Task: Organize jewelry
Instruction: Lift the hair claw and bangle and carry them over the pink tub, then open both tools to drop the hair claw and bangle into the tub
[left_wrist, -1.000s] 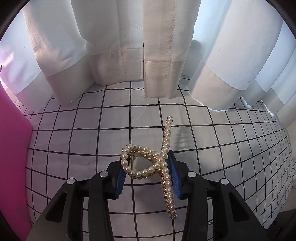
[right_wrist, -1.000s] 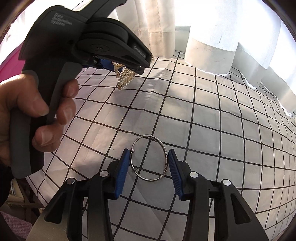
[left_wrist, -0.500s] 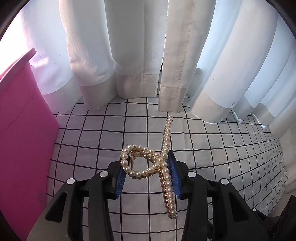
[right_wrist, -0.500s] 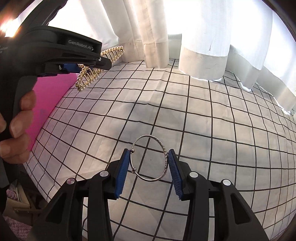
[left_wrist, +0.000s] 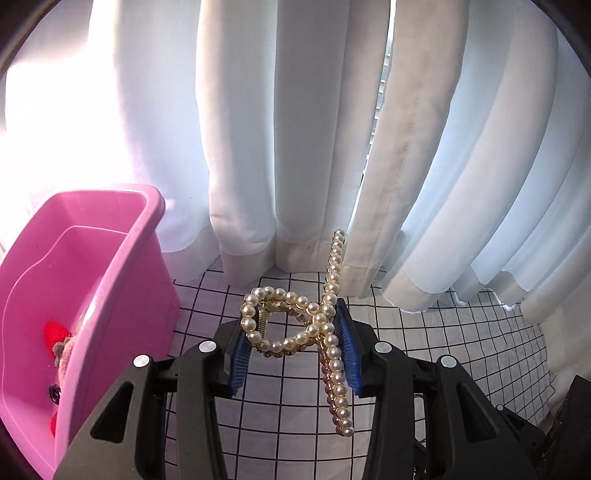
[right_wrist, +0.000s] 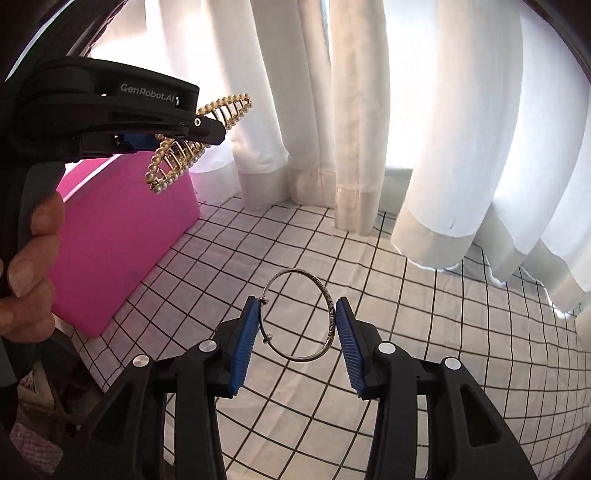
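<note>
My left gripper (left_wrist: 293, 347) is shut on a gold pearl hair claw (left_wrist: 291, 321) and holds it in the air, to the right of a pink bin (left_wrist: 110, 266). The bin is open at the top and has small red and brown items in it. In the right wrist view the left gripper (right_wrist: 199, 131) shows at upper left with the pearl claw (right_wrist: 184, 155) above the pink bin (right_wrist: 122, 236). My right gripper (right_wrist: 297, 332) is shut on a thin silver bangle (right_wrist: 299, 314), held above the checked cloth.
A white cloth with a black grid (right_wrist: 406, 295) covers the table. White curtains (left_wrist: 314, 147) hang along the back edge and rest on the cloth. The table's right edge drops off at the lower right of the left wrist view (left_wrist: 554, 406).
My left gripper has risen with the pearl claw and turned left, so the pink bin's open top has come into view. My right gripper has also lifted with the bangle.
</note>
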